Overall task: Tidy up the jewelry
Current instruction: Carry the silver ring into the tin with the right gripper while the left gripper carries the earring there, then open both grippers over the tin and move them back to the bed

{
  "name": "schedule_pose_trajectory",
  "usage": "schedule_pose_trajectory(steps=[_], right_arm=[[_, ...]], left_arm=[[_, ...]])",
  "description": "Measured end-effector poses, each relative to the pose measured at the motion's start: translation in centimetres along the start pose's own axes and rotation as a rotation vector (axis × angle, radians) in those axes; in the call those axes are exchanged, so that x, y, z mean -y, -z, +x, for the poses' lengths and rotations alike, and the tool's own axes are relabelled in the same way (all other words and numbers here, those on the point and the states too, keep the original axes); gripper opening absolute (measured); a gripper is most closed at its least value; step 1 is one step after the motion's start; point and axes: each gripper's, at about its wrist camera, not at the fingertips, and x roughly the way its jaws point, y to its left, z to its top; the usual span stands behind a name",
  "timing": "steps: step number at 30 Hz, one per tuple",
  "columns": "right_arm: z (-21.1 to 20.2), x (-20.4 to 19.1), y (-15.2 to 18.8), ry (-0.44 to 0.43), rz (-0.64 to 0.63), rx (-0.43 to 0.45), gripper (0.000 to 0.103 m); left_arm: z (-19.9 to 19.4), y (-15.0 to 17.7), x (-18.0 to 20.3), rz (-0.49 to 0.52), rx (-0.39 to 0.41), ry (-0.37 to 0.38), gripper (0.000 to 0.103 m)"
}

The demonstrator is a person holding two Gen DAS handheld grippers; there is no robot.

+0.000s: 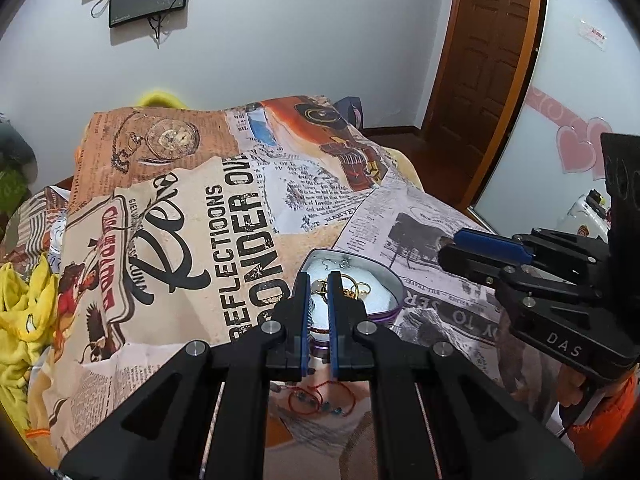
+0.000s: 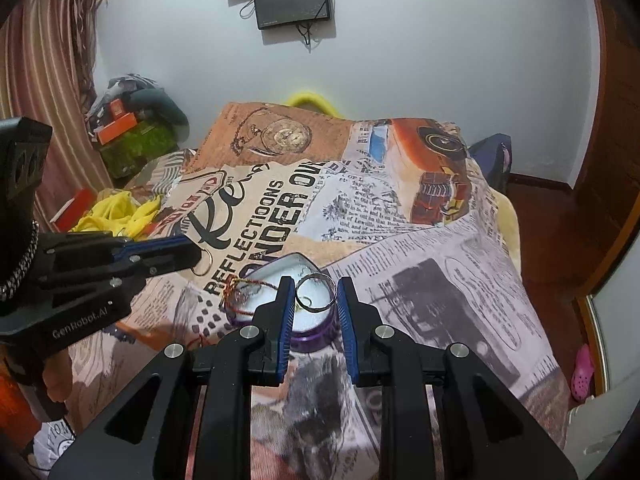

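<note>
Heart-shaped tin (image 1: 394,280), purple-walled with a white lining, sits on the printed bedspread (image 1: 168,208) at lower centre of both views. Judged partly filled: the left wrist view shows gold rings and small hooks (image 1: 354,290) already lying on the lining. Left gripper (image 1: 318,280) has its jaws narrow, just over the near part of the tin; in the right wrist view the same gripper (image 2: 196,258) comes in from the left edge with a small gold ring (image 2: 203,263) hanging at its tip, so it appears to be pinching that ring, not yet released. Right gripper (image 2: 316,294) hovers above the tin with jaws moderately apart; a silver band (image 2: 315,292) shows between the pads, but whether it is touched by them or simply lies in the tin behind cannot be told. A red-and-gold cord bracelet (image 2: 236,294) drapes over the tin's left rim, half in. Still outside: a red cord piece with blue beads (image 1: 320,400) on the bedspread at bottom centre of the left view. Estimate: task midway; the held ring, the draped bracelet and the beaded cord remain.
</note>
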Motion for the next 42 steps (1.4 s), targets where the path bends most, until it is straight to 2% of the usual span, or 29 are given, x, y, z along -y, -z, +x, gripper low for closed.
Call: schedule_pose_trajectory(steps=[13, 22, 31, 38, 42], right_arm=[[4.6, 0.0, 0.6, -0.034, -0.004, -0.108, 0.02], [5.6, -0.3, 1.0, -0.051, -0.017, -0.152, 0.02], [6.0, -0.7, 1.0, -0.04, -0.032, -0.163, 0.02], [6.2, -0.9, 0.9, -0.032, -0.041, -0.18, 0.02], [6.1, -1.0, 0.9, -0.032, -0.039, -0.186, 0.024]], left_arm=[[4.7, 0.6, -0.7, -0.006, -0.099, 0.031, 0.006], [6.1, 1.0, -0.3, 0.006, -0.124, 0.039, 0.006], [6.3, 1.0, -0.2, 0.008, -0.134, 0.046, 0.006], [5.2, 0.8, 0.0, 0.016, -0.107, 0.036, 0.006], [4.5, 0.7, -0.2, 0.014, -0.096, 0.027, 0.006]])
